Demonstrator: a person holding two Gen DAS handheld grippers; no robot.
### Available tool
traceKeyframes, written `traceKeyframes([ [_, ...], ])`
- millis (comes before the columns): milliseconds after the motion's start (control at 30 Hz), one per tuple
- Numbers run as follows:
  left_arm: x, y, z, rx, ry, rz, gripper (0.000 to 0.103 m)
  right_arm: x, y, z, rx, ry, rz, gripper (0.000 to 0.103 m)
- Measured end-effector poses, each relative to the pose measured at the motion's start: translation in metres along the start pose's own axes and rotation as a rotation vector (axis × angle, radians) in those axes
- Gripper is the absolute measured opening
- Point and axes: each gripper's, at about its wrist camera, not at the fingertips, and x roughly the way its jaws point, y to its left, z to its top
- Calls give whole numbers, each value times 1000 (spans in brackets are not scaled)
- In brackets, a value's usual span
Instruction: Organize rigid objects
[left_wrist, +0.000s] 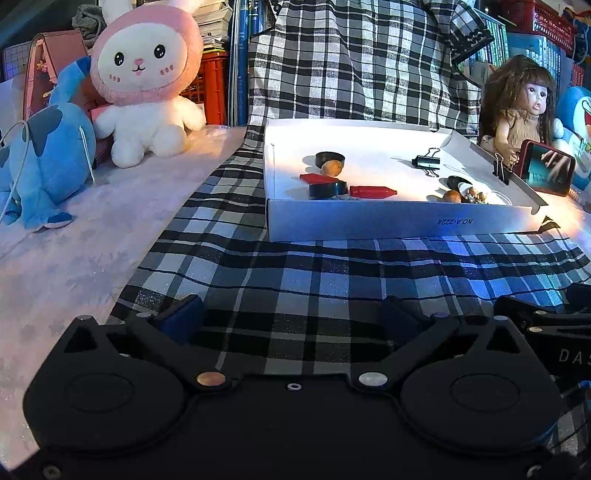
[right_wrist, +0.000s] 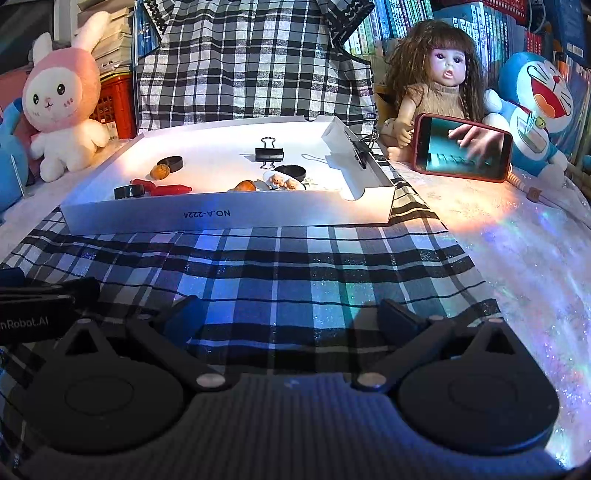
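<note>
Resting inside the white box lid (right_wrist: 221, 218) on the checked cloth (right_wrist: 295, 266): two binder clips (right_wrist: 269, 152), two red crayons (left_wrist: 372, 191), three black caps (right_wrist: 170, 162), two nuts (right_wrist: 161, 171). Left gripper (left_wrist: 295, 317) and right gripper (right_wrist: 291, 317) hover with jaws released.

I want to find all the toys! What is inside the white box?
Inside the white box lie a black binder clip, red crayons, black round caps, brown nuts and tiny figurines. The near wall hides the floor right behind it.

Woven plaid cloth (left_wrist: 295, 266) beneath both jaws; ahead, matt white cardboard box (right_wrist: 221, 218), glossy red plastic crayon (left_wrist: 371, 191).
</note>
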Motion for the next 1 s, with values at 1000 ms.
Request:
traceKeyframes([
  [1000, 1, -1, 1, 2, 1, 1, 103, 1, 0, 1, 1, 3, 11, 103],
])
